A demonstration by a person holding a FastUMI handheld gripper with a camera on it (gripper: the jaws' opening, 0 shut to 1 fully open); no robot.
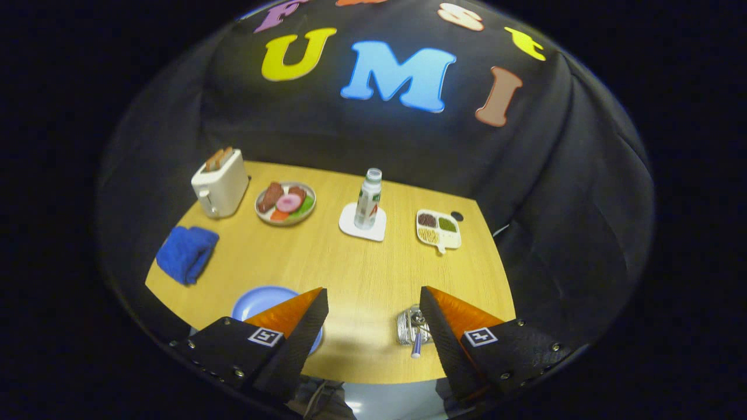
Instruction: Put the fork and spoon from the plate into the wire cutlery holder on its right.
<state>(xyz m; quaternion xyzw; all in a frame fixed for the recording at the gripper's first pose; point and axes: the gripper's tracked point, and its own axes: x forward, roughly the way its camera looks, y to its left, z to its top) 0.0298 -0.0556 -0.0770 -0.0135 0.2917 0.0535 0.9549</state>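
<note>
Gripper view: your gripper (373,300) has its fingers spread wide with nothing between them, only bare wooden table (362,274) in the gap. It sits high above the near edge, looking down across the whole tabletop.

The blue plate (262,300) is half hidden behind your left finger (292,326), near the table's front edge. Can't tell whether any cutlery lies on it; the visible part looks bare.

The wire cutlery holder (408,326) sits just against the inner side of your right finger (449,326), partly covered by it. A handle with a blue-white tip (416,349) sticks out of it toward the front edge. Fork or spoon, can't tell; it's too small and blurred.

Beyond the fingers, well apart from them:
- blue cloth (187,254) bunched up near the left edge
- white toaster (220,184) with bread slices in it, far left corner
- plate of toy food (285,202) just right of the toaster
- bottle (368,198) standing upright on a white coaster (363,224), mid-table
- white divided tray (439,228) with three filled compartments, far right
</note>
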